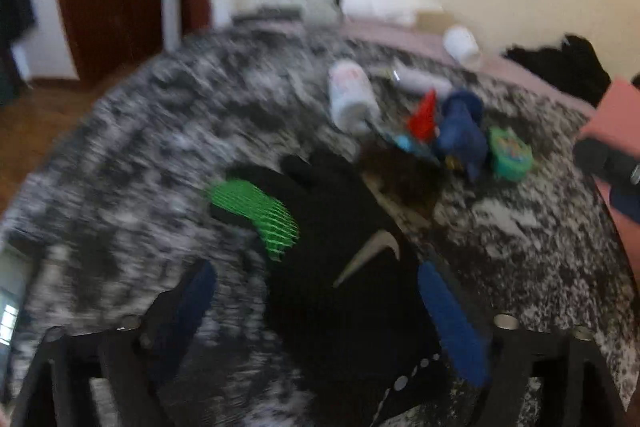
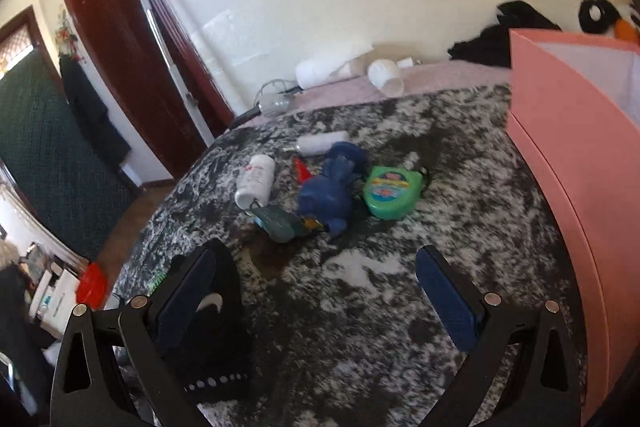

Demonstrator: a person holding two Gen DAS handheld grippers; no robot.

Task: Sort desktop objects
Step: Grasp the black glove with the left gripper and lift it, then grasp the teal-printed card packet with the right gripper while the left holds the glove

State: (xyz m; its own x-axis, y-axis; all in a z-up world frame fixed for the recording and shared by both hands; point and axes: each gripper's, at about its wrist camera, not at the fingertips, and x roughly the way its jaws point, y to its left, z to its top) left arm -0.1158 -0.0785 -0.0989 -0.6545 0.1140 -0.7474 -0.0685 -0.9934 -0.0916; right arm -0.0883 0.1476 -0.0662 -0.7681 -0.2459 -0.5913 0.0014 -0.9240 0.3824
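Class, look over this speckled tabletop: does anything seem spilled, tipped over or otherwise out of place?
Yes. A dark brown stain marks the black-and-white speckled cover near the jumbled pile, like a spill. The white plastic bottle with red print lies tipped on its side, and so does a white cup further back.

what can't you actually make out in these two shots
- Left wrist view: motion blur smears the white bottle label and the small items by the blue toy.
- Black glove: its lower end runs between the open jaws and off the bottom edge.
- Right wrist view: the left finger covers most of the glove.
- Pink box: cut by the right edge; contents hidden by its wall.
- Green case: label print too small.
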